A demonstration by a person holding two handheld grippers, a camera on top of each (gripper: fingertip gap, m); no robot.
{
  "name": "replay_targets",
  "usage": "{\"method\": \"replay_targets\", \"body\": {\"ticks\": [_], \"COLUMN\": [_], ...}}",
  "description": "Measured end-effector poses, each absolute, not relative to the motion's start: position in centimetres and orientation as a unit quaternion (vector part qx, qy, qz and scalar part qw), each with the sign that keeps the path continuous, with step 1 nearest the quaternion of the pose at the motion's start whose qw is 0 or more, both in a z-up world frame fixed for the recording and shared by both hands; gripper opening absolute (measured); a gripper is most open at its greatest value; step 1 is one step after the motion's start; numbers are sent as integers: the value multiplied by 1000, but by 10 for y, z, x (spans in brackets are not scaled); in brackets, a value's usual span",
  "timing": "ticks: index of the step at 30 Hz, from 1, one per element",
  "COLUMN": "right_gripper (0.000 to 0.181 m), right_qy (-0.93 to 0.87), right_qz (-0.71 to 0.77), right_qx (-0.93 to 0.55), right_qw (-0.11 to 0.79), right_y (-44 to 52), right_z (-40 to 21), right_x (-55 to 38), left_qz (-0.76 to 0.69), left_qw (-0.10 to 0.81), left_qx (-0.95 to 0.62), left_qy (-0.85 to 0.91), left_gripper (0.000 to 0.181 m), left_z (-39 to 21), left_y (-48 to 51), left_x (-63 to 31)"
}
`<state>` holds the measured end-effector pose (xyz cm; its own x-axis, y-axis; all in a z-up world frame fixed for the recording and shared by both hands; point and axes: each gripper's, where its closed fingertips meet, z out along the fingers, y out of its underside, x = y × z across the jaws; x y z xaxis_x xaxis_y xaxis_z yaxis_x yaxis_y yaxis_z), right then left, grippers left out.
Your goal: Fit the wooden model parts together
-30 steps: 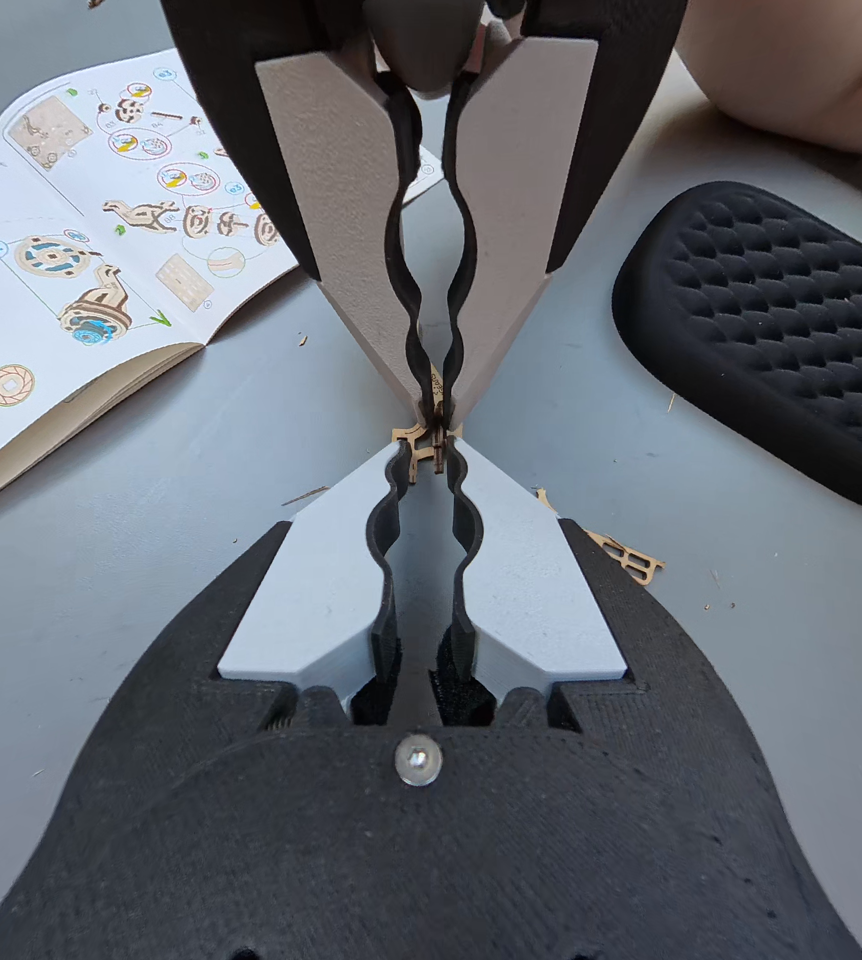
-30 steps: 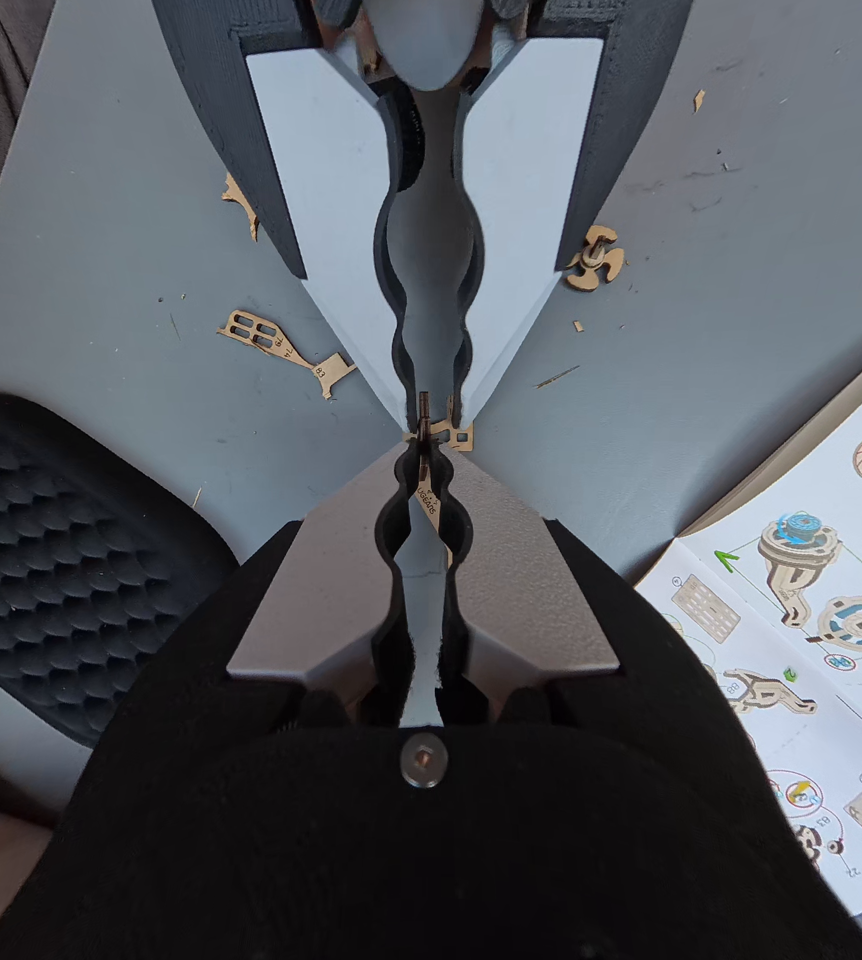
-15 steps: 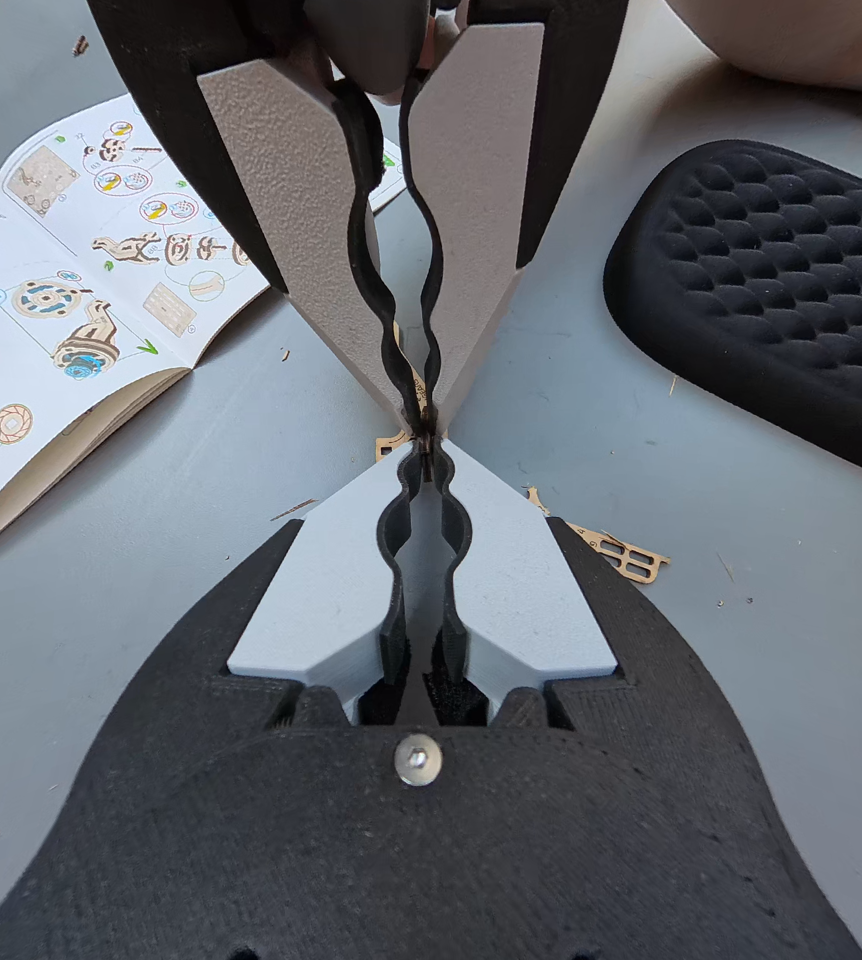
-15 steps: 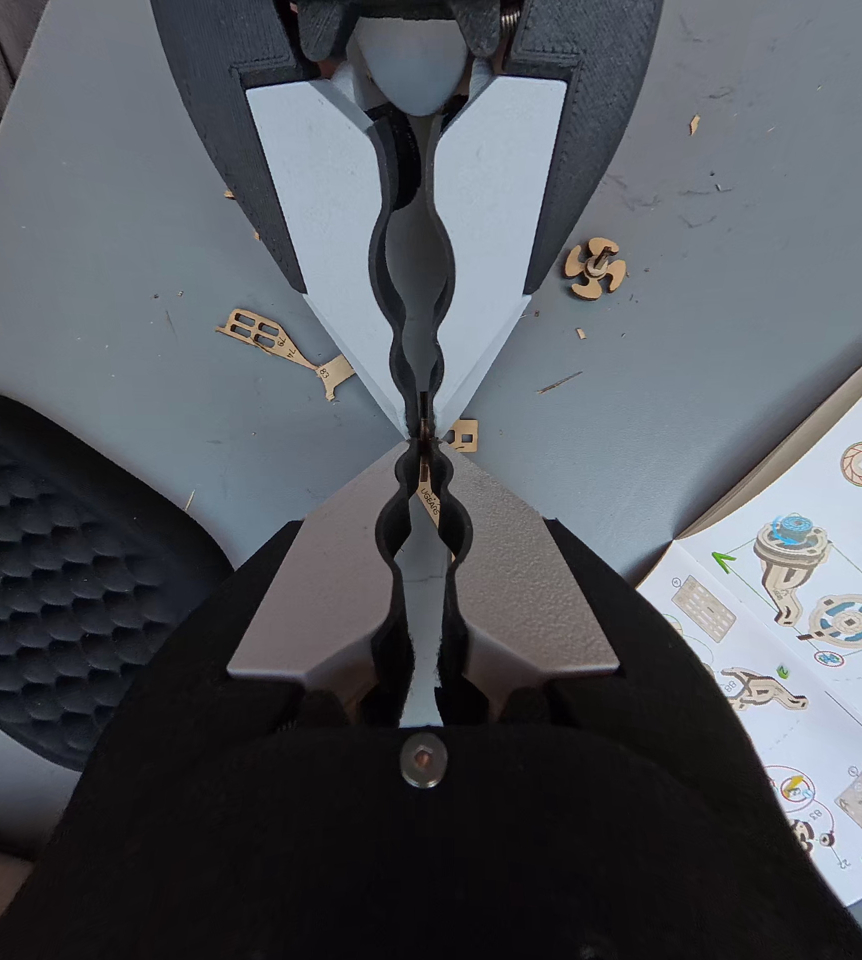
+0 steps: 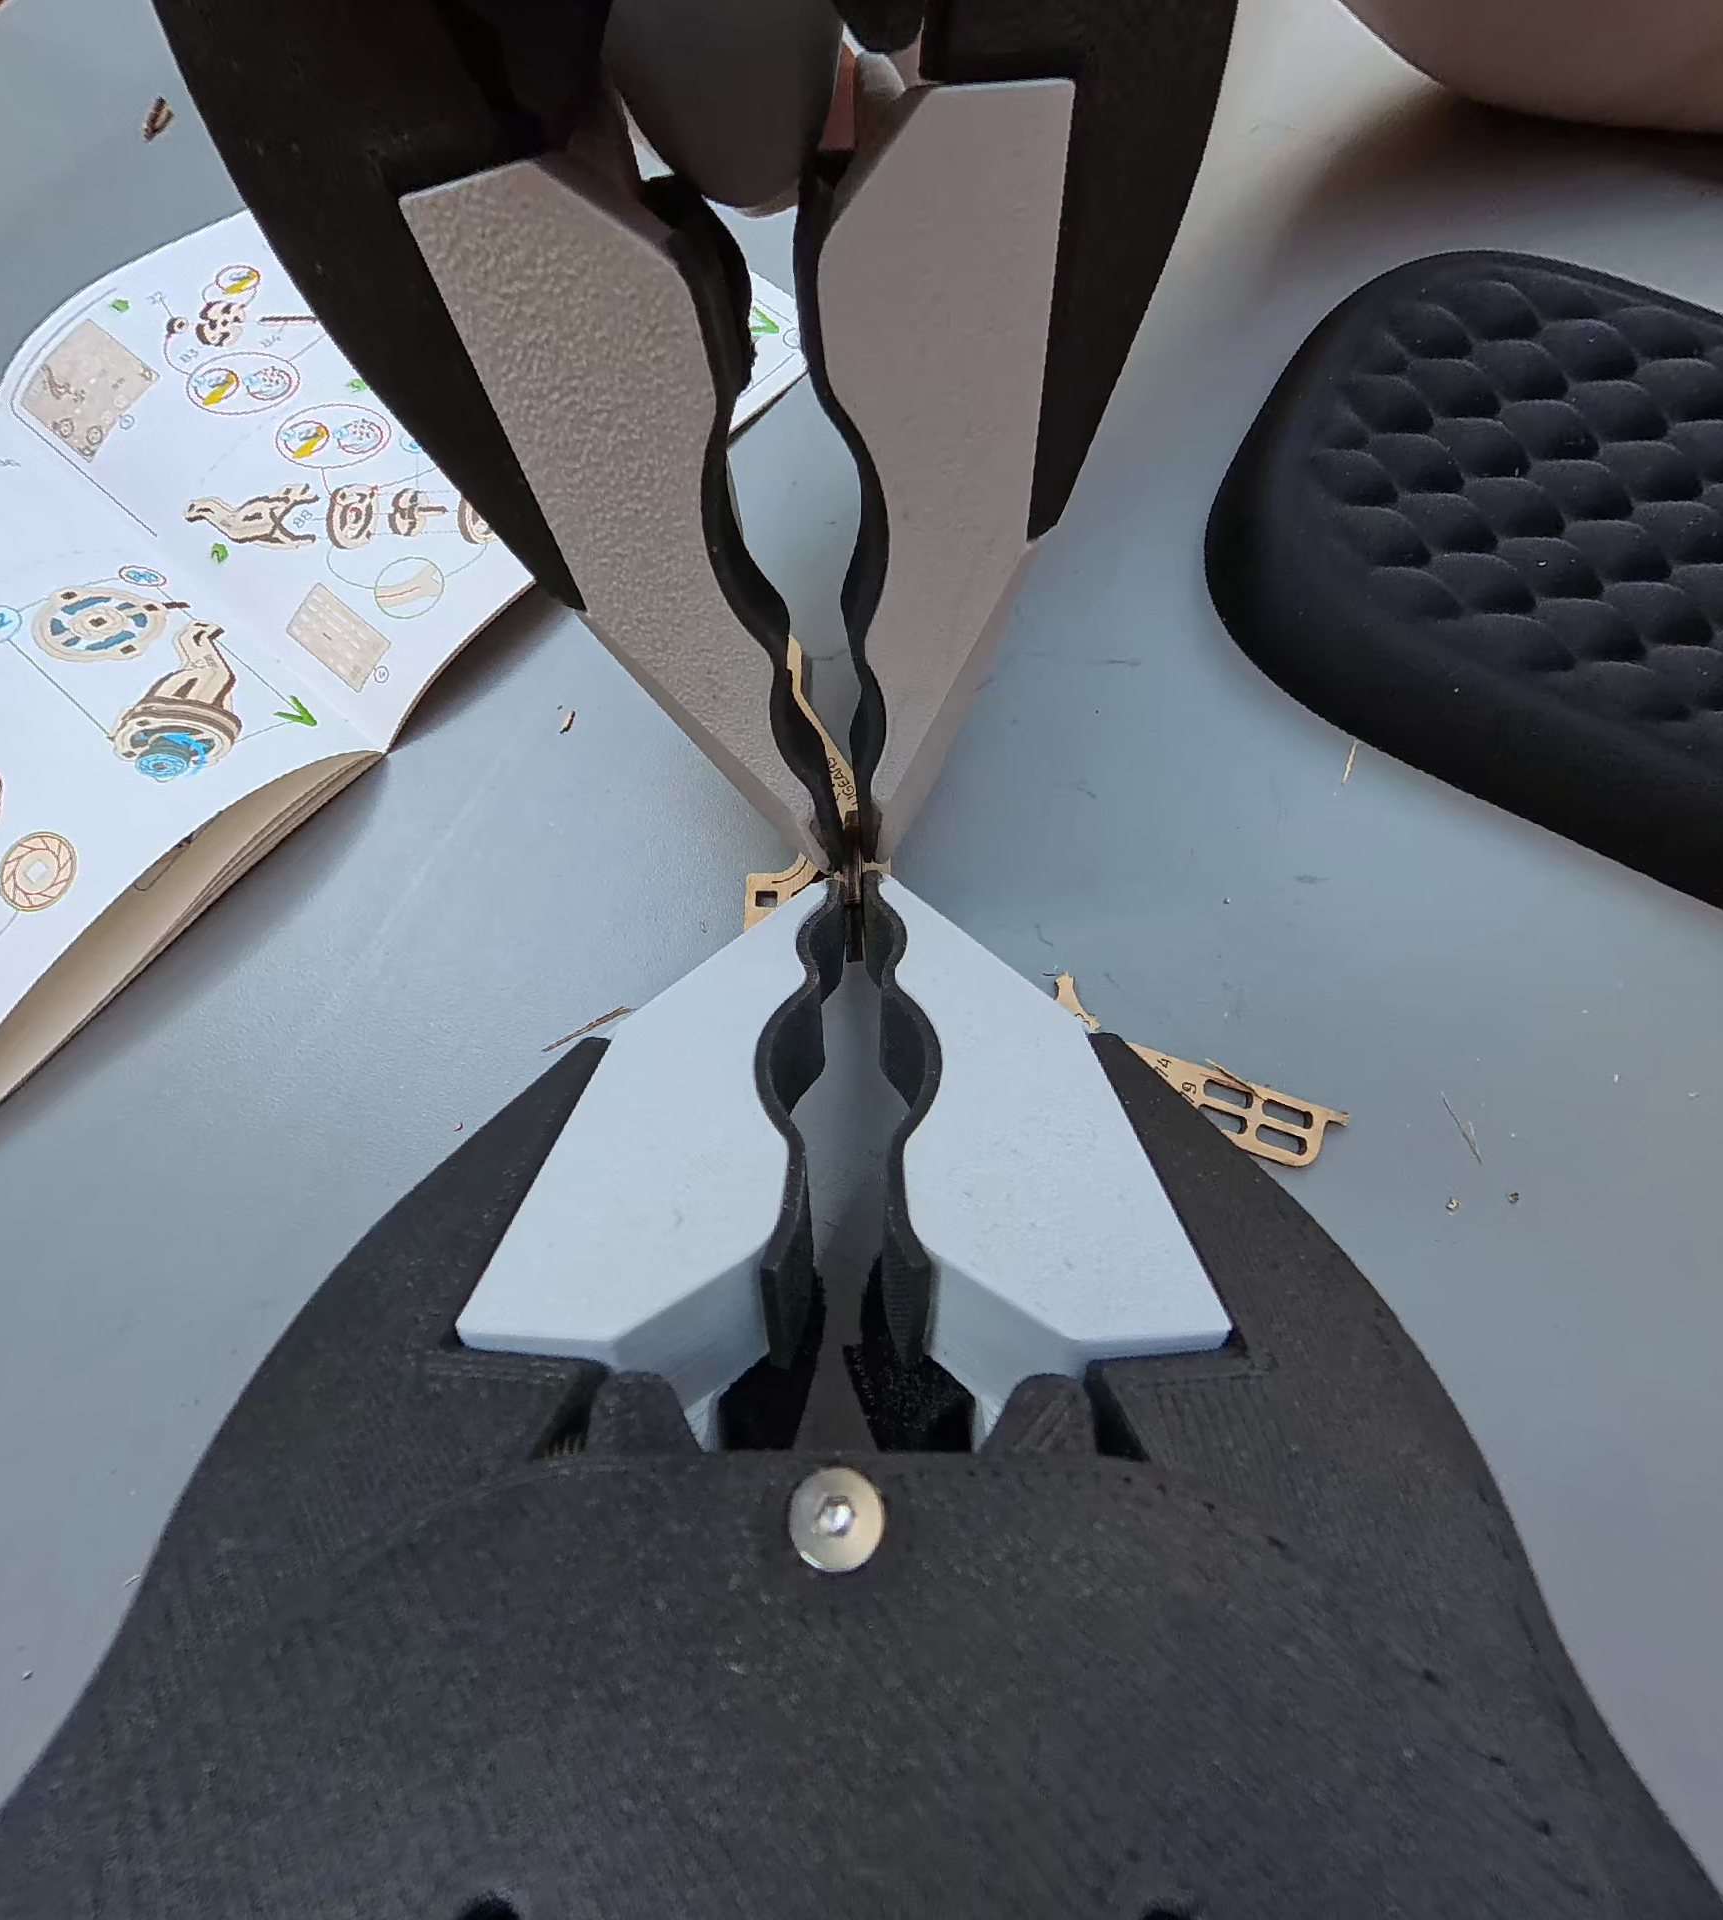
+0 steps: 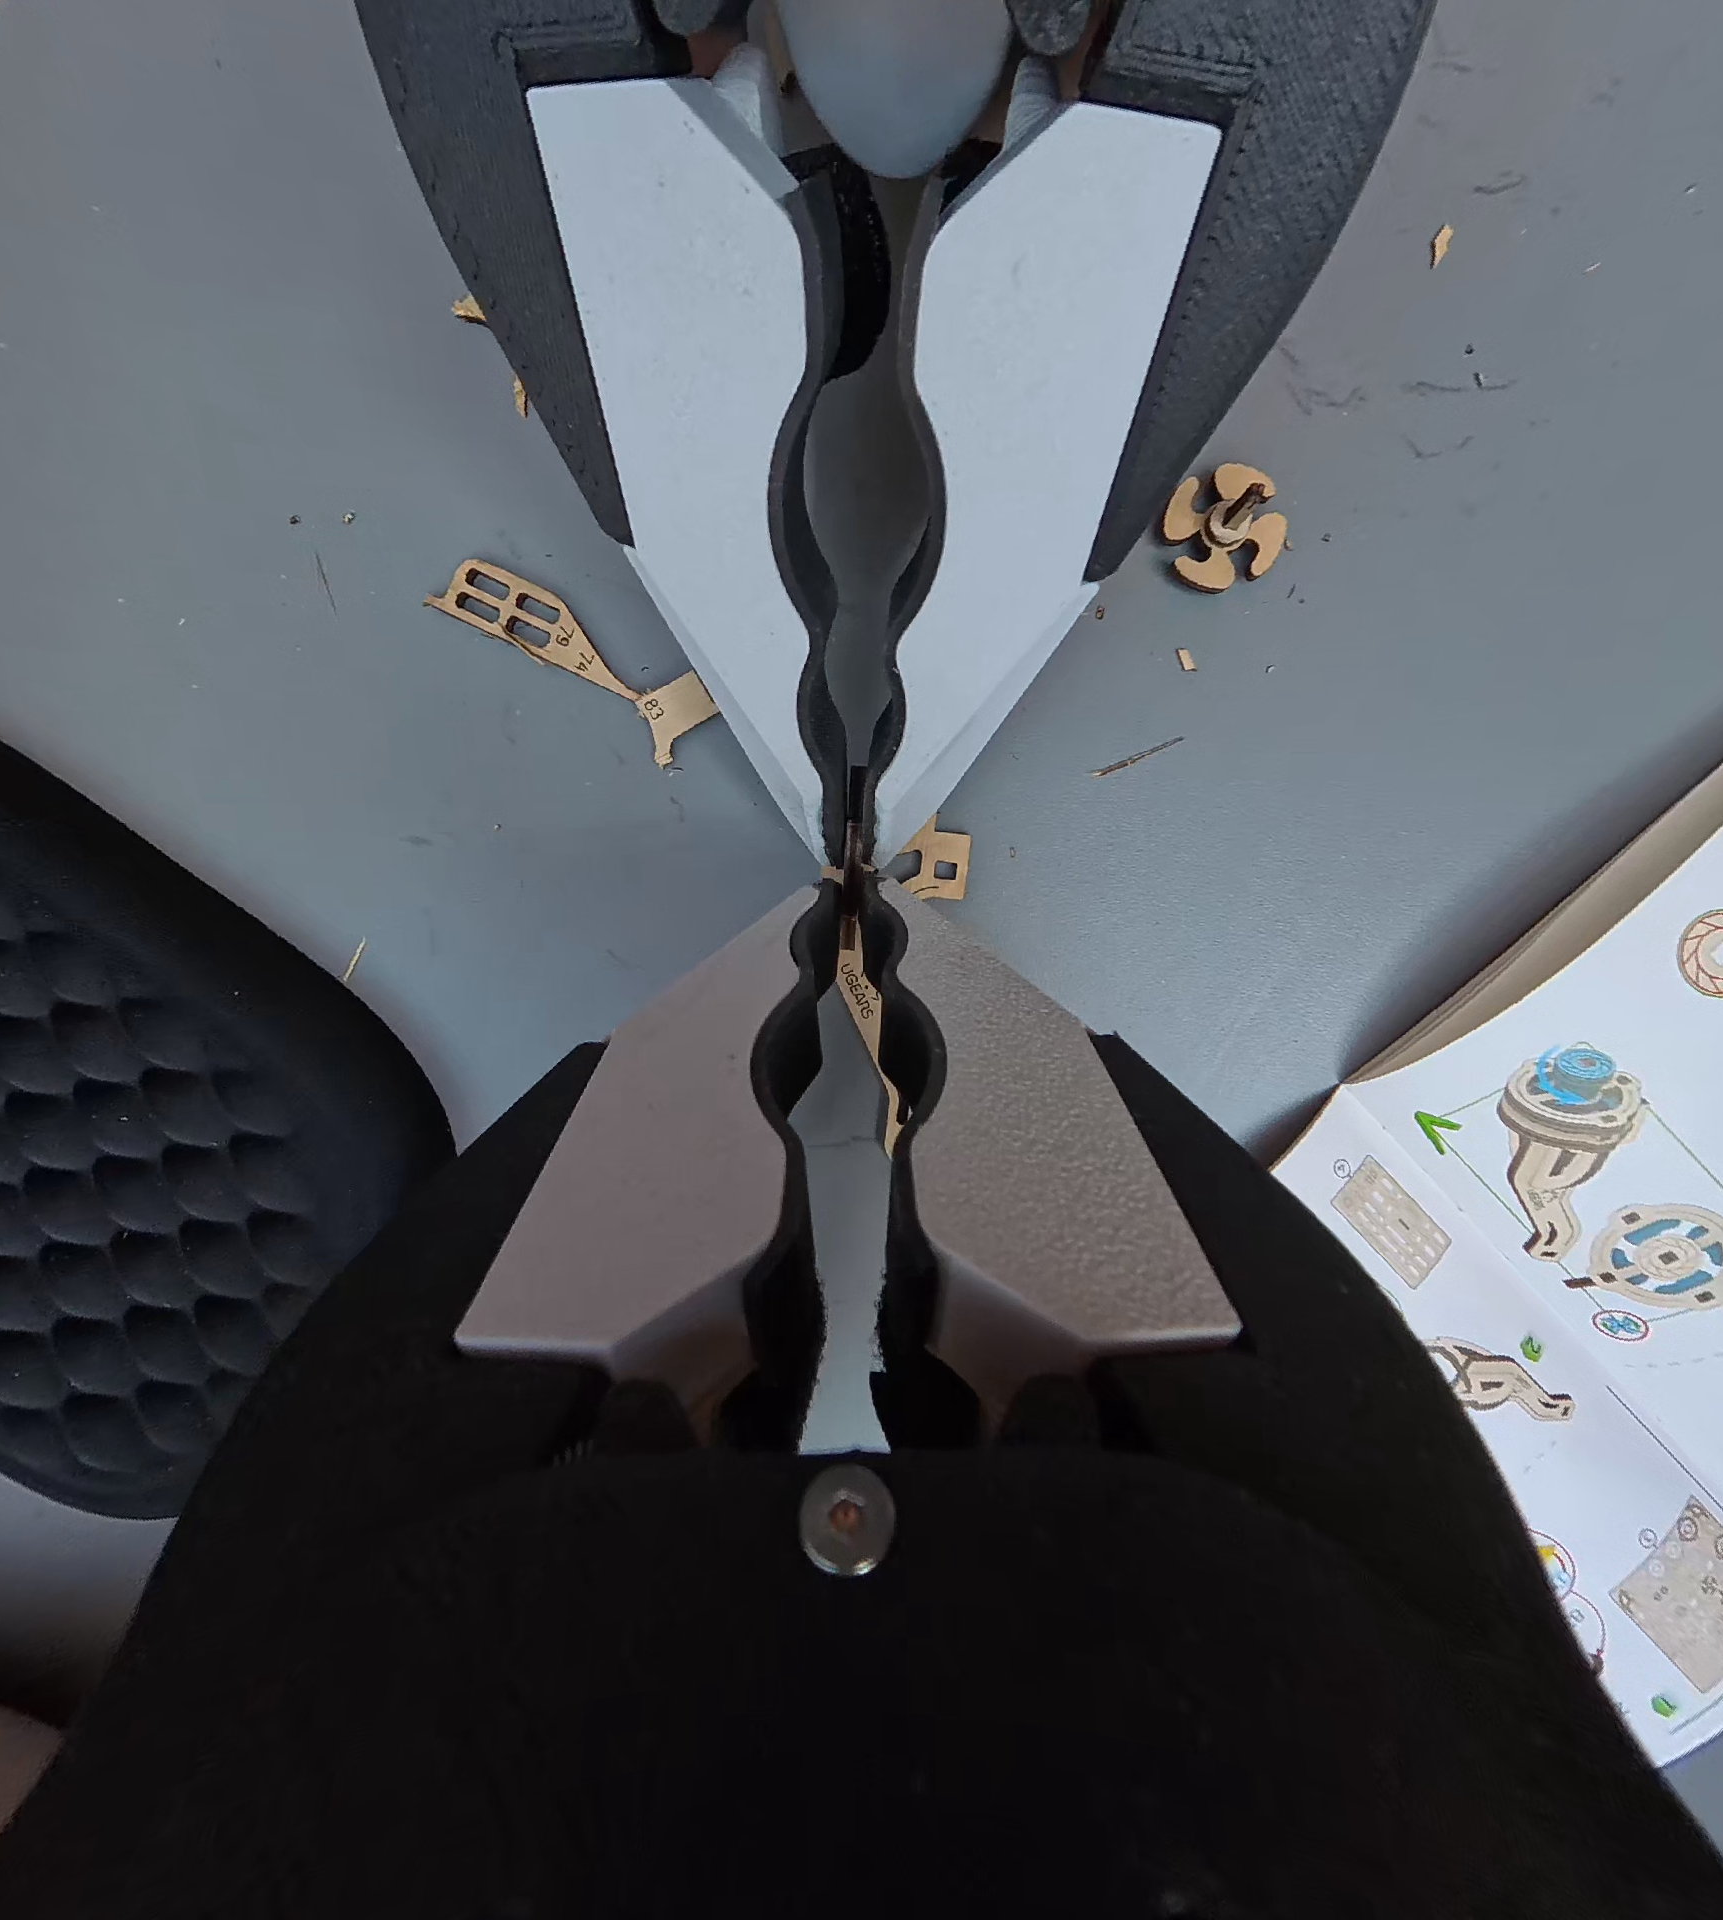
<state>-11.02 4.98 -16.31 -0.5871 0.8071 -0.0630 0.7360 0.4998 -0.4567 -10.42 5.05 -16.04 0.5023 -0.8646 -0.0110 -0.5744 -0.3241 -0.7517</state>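
Observation:
My left gripper [image 5: 852,896], with pale blue fingers, is shut on a thin wooden part [image 5: 852,923] seen edge-on at its tips. My right gripper [image 6: 852,902], with grey fingers, is shut on a curved wooden strip [image 6: 862,992] that runs back between its pads. The two grippers meet tip to tip above the grey table [image 5: 421,1039], and the two parts touch there. A tan tab [image 6: 935,862] sticks out beside the joint. The right gripper [image 5: 852,831] comes in from the top of the left wrist view, and the left gripper [image 6: 852,840] from the top of the right wrist view.
An open instruction booklet [image 5: 109,623] [image 6: 1615,1299] lies to one side and a black dimpled pad [image 5: 1563,540] [image 6: 109,1091] to the other. A slotted wooden offcut [image 6: 545,634] [image 5: 1252,1117] and a small propeller-shaped wooden piece [image 6: 1226,530] lie on the table. A person's arm [image 5: 1615,62] rests at the far edge. My two grippers' fingertips are within a few centimetres of each other. My left gripper's tips are some 7 cm from the slotted wooden offcut [image 6: 545,634].
My left gripper's fingers have closed in tighter on its part. The two parts have come together at the tips, and both grippers have shifted slightly over the table.

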Motion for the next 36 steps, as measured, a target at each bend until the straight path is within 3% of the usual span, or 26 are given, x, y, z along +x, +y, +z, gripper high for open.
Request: {"method": "replay_targets", "body": {"ticks": [26,36], "right_gripper": [2,2], "right_qy": [-862,-859], "right_qz": [182,192], "right_qx": [-464,-468], "right_qw": [89,82], "right_y": [50,50], "right_z": [-164,-164], "right_x": [-109,-109], "left_qz": [-161,-237], "left_qw": [382,367], "left_qx": [-776,-787], "left_qy": [475,436], "left_gripper": [1,7], "left_z": [-161,-154], "left_y": [50,49], "left_x": [-104,-106]}}
